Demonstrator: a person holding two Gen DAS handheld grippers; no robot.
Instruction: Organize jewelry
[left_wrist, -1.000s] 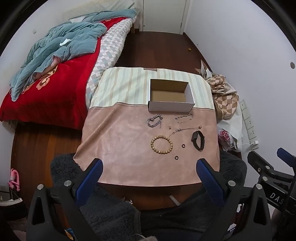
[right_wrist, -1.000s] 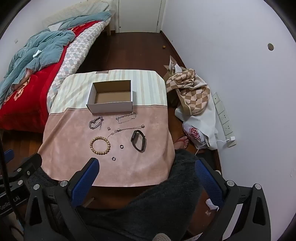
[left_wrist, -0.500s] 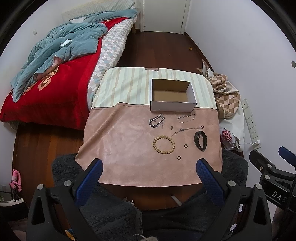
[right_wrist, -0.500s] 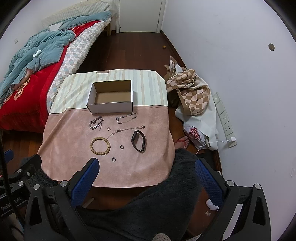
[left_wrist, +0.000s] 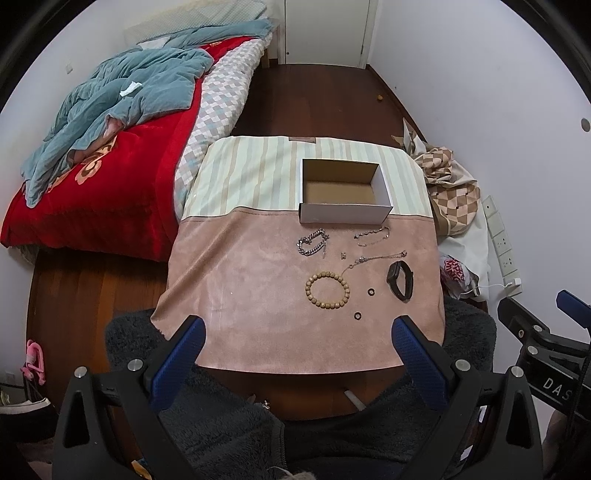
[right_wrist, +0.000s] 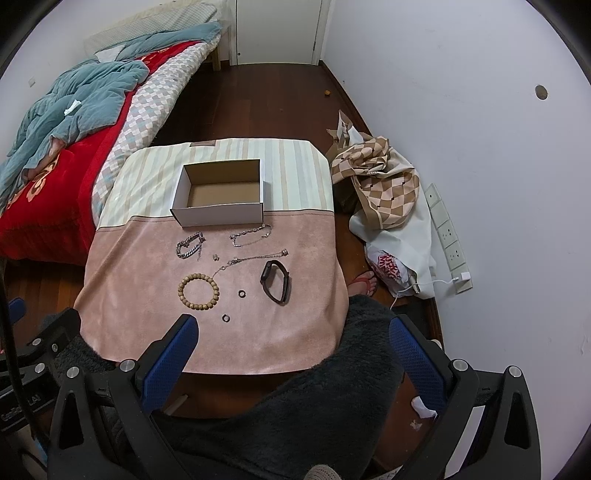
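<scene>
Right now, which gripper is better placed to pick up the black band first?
Right, probably. The black band lies on the table's right side, nearer the open right gripper. The open left gripper sits left of it. The box is empty.

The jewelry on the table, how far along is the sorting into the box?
Nothing looks done: the cardboard box is empty. Nothing is in hand: the left gripper and right gripper are both open, short of the table. Left to do: the bead bracelet, black band, silver chain bracelet, thin chains and small rings.

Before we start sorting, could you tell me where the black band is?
In both views, the black band lies right of the bead bracelet, near the table's right edge.
</scene>
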